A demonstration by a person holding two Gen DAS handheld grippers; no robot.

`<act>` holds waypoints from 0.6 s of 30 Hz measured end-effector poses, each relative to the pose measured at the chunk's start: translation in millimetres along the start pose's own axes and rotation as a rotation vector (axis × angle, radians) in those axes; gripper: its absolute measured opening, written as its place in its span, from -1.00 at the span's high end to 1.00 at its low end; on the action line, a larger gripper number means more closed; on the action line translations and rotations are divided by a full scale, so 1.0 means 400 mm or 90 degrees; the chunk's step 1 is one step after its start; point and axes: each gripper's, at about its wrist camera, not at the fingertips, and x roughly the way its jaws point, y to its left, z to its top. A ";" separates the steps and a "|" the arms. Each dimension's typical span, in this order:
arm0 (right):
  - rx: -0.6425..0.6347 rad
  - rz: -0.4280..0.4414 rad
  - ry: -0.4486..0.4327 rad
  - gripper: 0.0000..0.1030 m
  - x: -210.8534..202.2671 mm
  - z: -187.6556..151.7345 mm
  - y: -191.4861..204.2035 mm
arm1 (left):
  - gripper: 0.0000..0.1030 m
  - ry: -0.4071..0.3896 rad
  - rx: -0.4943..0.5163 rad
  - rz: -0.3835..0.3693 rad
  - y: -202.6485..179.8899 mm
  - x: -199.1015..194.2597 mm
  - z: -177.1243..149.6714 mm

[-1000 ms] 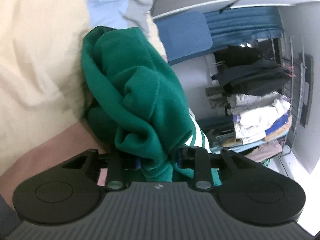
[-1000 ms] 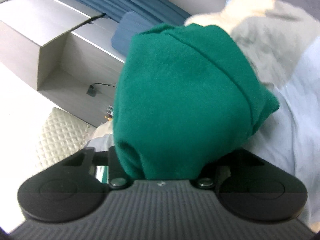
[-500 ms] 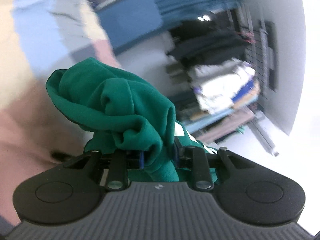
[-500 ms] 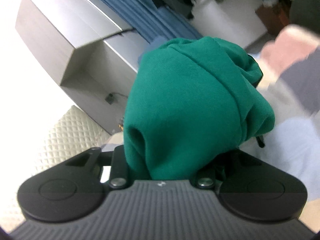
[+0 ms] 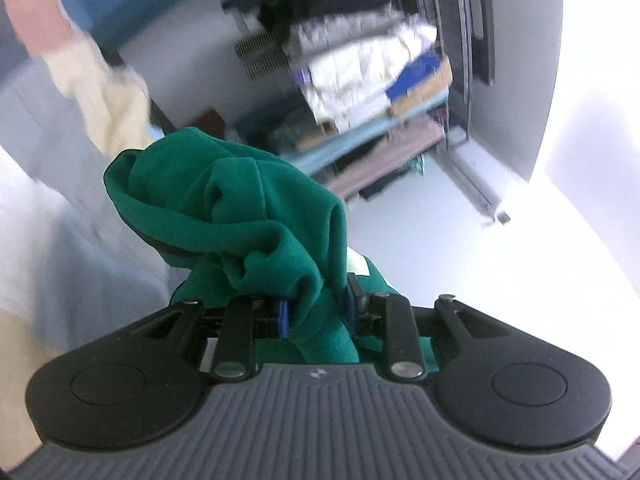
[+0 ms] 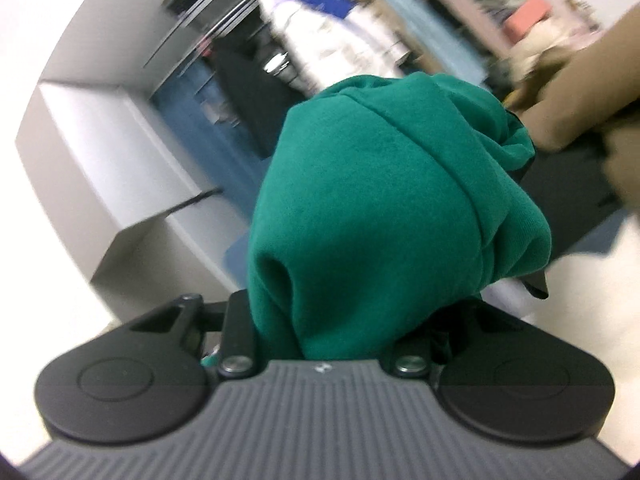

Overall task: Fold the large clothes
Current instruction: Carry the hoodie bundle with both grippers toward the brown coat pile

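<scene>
Left gripper [image 5: 316, 312]: occupies the lower centre of the left wrist view. Jaws stand narrowly apart, blue pads pressing from both sides on a bunched fold of the green garment [image 5: 248, 208]. Linkage arms and round housings sit level across the bottom of the frame.

Right gripper [image 6: 340, 332]: lower centre of the right wrist view. Fingertips are hidden under the same green cloth, which bulges up out of the jaws; grip engaged. Body sits level in frame.
</scene>
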 end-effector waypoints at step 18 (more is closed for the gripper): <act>0.072 -0.084 0.002 0.25 -0.110 -0.217 -0.307 | 0.42 0.140 0.066 0.096 0.265 0.112 -0.243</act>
